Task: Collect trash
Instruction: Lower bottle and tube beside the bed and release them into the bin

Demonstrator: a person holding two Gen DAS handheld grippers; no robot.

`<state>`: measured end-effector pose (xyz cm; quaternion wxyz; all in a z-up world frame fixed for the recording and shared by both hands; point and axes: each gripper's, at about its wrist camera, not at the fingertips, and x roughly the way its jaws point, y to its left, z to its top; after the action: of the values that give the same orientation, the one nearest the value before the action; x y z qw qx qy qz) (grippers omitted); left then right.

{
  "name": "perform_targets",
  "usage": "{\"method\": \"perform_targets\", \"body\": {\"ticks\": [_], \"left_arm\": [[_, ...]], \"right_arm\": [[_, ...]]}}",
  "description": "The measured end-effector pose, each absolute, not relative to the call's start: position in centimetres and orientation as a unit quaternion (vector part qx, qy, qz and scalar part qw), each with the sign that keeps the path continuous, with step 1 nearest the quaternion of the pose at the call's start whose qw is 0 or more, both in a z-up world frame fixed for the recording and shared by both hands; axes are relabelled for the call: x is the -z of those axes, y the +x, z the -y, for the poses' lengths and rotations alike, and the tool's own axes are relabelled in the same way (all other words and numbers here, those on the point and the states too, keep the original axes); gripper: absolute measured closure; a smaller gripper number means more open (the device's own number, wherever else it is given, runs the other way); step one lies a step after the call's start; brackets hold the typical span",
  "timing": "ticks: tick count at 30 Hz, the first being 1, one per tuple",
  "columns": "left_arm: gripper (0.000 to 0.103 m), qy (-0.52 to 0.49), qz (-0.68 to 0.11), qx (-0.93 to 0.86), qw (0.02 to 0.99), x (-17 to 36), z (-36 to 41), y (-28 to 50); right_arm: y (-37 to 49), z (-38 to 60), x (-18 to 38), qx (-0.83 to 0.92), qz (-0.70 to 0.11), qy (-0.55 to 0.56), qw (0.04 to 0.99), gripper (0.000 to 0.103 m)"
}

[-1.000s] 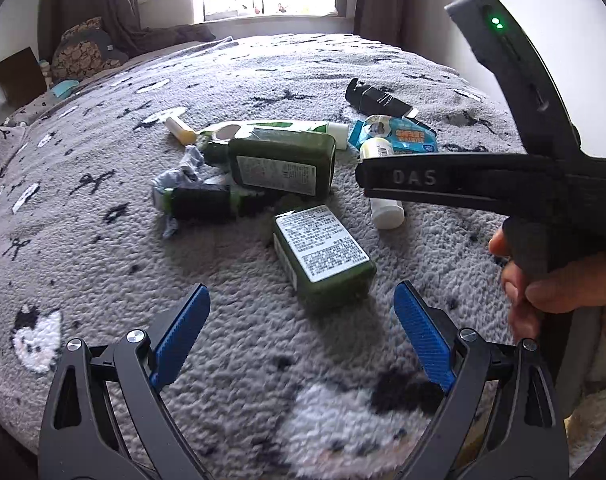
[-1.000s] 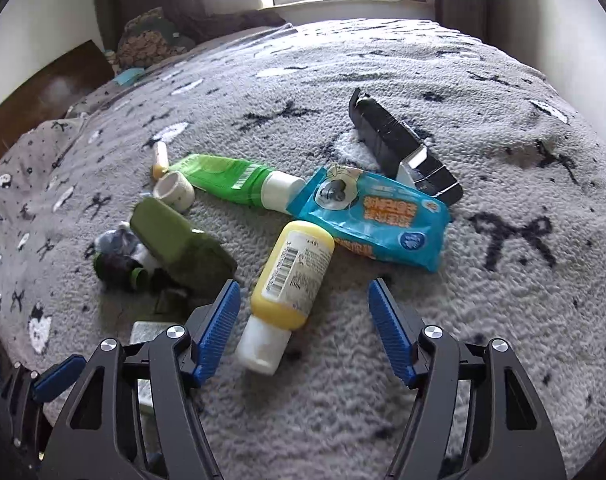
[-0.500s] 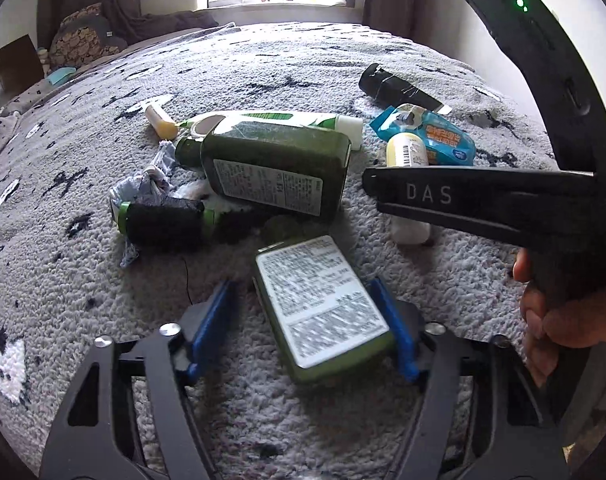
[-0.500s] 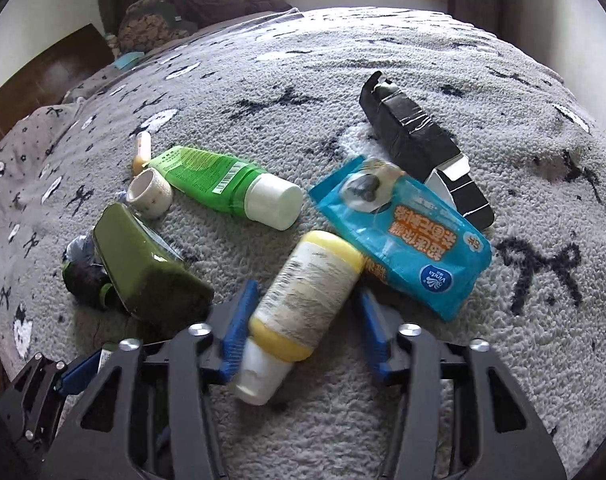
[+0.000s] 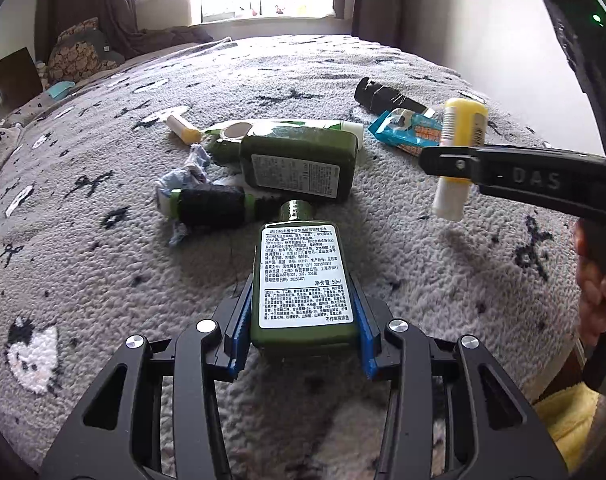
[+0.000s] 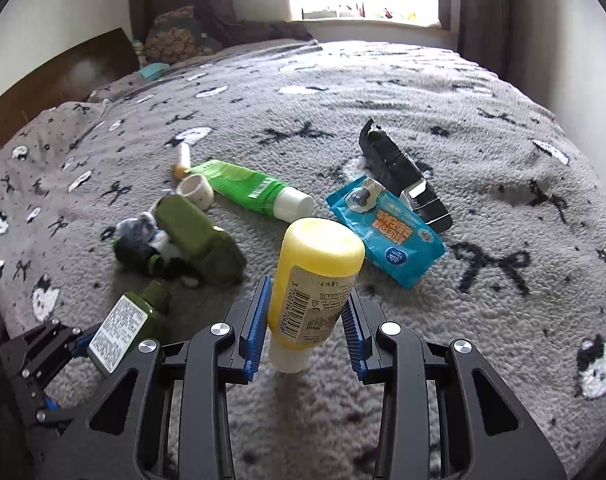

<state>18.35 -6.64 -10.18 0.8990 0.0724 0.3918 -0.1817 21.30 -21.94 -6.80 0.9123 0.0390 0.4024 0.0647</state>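
Dark green small bottle (image 5: 303, 280): clamped between the blue pads of the left hand-held gripper (image 5: 301, 320), neck pointing away, lifted just above the bed (image 5: 443, 280).
Yellow lotion bottle (image 6: 315, 280): pinched cap-down in the right hand-held gripper (image 6: 303, 328), raised off the blanket.
Progress: two pieces picked up, none binned; no trash container is visible.
Left on the bed: large green bottle (image 5: 299, 168), black-wrapped bottle (image 5: 211, 208), green tube (image 6: 251, 188), blue wipes packet (image 6: 387, 232), black box (image 6: 403, 176), tape roll (image 6: 195, 190), crumpled wrapper (image 5: 183, 176).
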Motion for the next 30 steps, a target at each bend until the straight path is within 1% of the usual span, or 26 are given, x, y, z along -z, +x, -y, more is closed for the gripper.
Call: {"method": "perform_targets", "body": {"ticks": [8, 14, 24, 30], "left_arm": [[0.063, 0.073, -0.355, 0.186, 0.913, 7.9, 3.9, 14.7], [0.063, 0.075, -0.338, 0.197, 0.917, 6.6, 2.3, 10.3], [0.063, 0.074, -0.330, 0.228, 0.913, 6.8, 2.3, 2.5], [0.063, 0.068, -0.356, 0.234, 0.902, 8.9, 2.0, -0.8]], "right_arm": [[15.9, 22.4, 3.9, -0.076, -0.352, 0.028, 0.933, 0.068], [10.2, 22.3, 2.4, -0.073, -0.307, 0.019, 0.949, 0.068], [2.1, 21.1, 4.3, -0.077, -0.292, 0.009, 0.953, 0.068], [-1.6, 20.1, 6.7, -0.069, -0.310, 0.013, 0.948, 0.068]]}}
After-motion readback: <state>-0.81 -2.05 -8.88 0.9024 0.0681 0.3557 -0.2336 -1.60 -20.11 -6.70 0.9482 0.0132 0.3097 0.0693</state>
